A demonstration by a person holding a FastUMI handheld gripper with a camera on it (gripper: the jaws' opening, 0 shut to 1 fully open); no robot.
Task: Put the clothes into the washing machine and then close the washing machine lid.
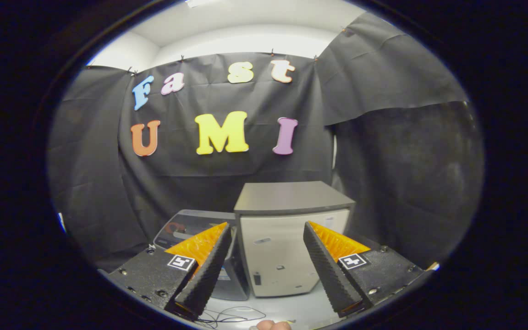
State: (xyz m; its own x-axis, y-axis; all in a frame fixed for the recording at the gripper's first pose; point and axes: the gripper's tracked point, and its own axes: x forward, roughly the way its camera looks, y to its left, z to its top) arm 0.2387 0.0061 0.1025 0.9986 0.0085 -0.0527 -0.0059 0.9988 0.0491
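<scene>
My gripper [266,227] is open, with a wide gap between its fingers and nothing held. Beyond the left finger [209,266] stands a low dark-grey machine [186,227] with a flat top panel, partly hidden by that finger; I cannot tell whether its lid is up or down. Straight ahead, between and beyond the fingers, stands a pale box-shaped cabinet [282,256] with a grey top [291,197].
Both machines stand on a light tabletop [310,307] close to the black cloth wall [108,192]. A thin dark cable [234,316] lies on the table just below the fingers. A bit of a person's hand [273,325] shows beside it.
</scene>
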